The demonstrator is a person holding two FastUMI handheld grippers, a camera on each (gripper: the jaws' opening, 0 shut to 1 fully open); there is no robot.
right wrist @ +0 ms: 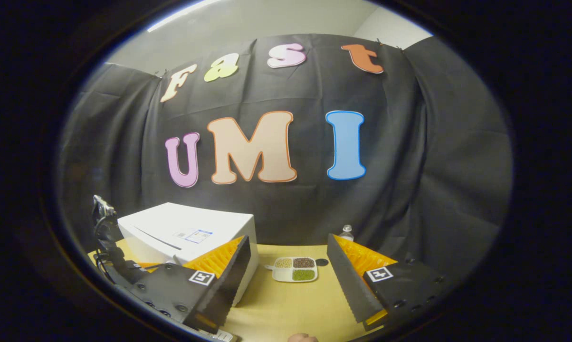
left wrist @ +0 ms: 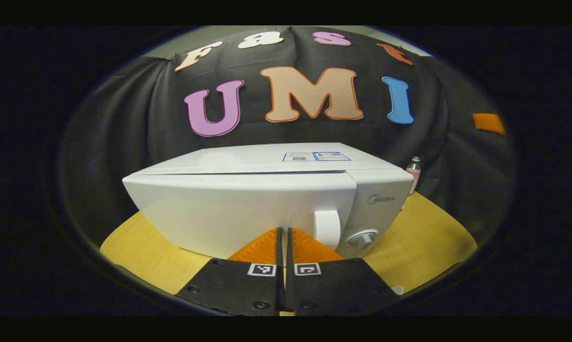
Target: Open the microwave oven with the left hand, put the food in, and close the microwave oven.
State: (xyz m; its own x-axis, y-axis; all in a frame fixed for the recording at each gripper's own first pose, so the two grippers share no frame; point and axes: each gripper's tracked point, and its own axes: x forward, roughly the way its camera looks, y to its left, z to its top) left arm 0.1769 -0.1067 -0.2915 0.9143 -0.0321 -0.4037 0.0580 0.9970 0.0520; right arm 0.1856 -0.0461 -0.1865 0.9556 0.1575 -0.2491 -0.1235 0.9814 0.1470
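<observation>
A white microwave oven (left wrist: pixel 267 194) stands on the wooden table with its door closed. Its white handle (left wrist: pixel 327 229) and a round knob (left wrist: pixel 362 237) sit at the right of the front. My left gripper (left wrist: pixel 284 237) is shut with nothing between its fingers, in front of the door just left of the handle. In the right gripper view the microwave (right wrist: pixel 186 232) is at the left. A white divided tray of food (right wrist: pixel 295 269) lies on the table to its right. My right gripper (right wrist: pixel 288 270) stands open above the table, short of the tray.
A small clear bottle (left wrist: pixel 413 171) stands behind the microwave's right side, also seen as the bottle (right wrist: pixel 346 232) past the tray. The yellow wooden table (right wrist: pixel 286 304) spreads around the tray. My left gripper's body and cable (right wrist: pixel 106 237) show at the far left.
</observation>
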